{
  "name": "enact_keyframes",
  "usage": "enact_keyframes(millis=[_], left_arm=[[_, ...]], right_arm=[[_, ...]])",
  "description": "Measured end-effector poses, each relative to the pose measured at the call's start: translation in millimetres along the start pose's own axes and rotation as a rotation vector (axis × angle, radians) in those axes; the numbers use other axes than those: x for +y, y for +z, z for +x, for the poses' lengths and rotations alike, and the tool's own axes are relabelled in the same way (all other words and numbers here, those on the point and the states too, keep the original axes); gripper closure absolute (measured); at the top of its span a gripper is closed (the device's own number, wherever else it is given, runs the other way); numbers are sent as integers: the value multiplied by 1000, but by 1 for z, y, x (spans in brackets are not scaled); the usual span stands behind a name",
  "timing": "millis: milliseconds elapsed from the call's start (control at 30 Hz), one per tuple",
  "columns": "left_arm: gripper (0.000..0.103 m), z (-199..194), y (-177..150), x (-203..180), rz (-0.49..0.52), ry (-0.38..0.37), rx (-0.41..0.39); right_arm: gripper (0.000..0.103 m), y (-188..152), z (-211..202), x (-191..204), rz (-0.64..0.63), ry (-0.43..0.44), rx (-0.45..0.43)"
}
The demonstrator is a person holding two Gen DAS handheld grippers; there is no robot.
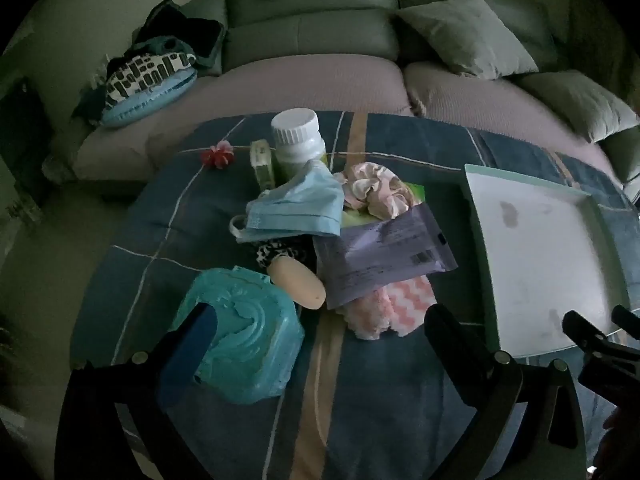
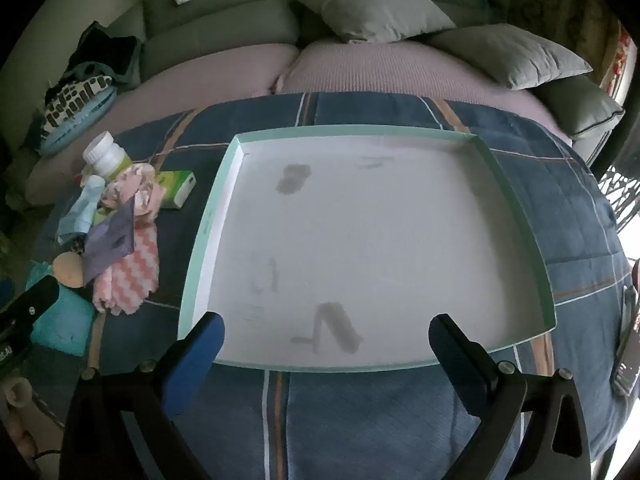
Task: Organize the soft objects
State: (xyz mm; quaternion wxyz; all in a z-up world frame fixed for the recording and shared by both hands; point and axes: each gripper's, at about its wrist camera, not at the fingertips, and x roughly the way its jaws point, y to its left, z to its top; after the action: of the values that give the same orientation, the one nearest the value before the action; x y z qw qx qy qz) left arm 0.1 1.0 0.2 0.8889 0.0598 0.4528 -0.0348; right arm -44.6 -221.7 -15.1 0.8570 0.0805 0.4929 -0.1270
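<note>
One container in play: a shallow white tray (image 2: pixel 360 240) with a mint-green rim, sitting flat on the blue plaid blanket (image 2: pixel 360 420), nothing inside it except a few grey smudges on its floor. Soft items are all piled left of the tray on the blanket, apart from it. Blue face mask (image 1: pixel 294 210) lies on top of the pile, long axis running left to right in the left wrist view, ear loop sticking out at its left end, pleated and a bit crumpled. Pink-and-white scrunchie (image 1: pixel 372 194) bunched just right of the mask, touching it. Pink zigzag cloth (image 1: pixel 394 306) fluffy, partly under a purple flat packet (image 1: pixel 384 248), its free end pointing toward the camera. Beige oval sponge (image 1: pixel 298 284) tilted, long axis diagonal, beside a teal embossed box (image 1: pixel 240 344). White-capped bottle (image 1: pixel 298 138) stands upright behind the mask; a green carton (image 2: pixel 178 190) lies near the tray's left rim. Left gripper (image 1: pixel 320 340) jaws spread wide, holding nothing, left finger over the teal box. Right gripper (image 2: pixel 326 348) jaws spread wide too, empty, hovering at the tray's near rim. Sofa (image 1: pixel 312 28) with cushions behind.
</note>
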Motion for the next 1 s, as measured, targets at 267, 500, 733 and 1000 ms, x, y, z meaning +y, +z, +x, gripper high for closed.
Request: enact_keyframes(millis=[267, 500, 733, 1000], left_arm=[[0, -2, 2, 2, -30, -32, 2], [0, 1, 4, -2, -13, -45, 13], [0, 4, 2, -1, -8, -27, 12], [0, 6, 0, 4, -44, -47, 14]], right_arm=[[0, -3, 3, -2, 2, -2, 10], [0, -3, 3, -2, 4, 5, 10], [0, -3, 4, -2, 6, 6, 13], [0, -5, 6, -1, 3, 4, 17]])
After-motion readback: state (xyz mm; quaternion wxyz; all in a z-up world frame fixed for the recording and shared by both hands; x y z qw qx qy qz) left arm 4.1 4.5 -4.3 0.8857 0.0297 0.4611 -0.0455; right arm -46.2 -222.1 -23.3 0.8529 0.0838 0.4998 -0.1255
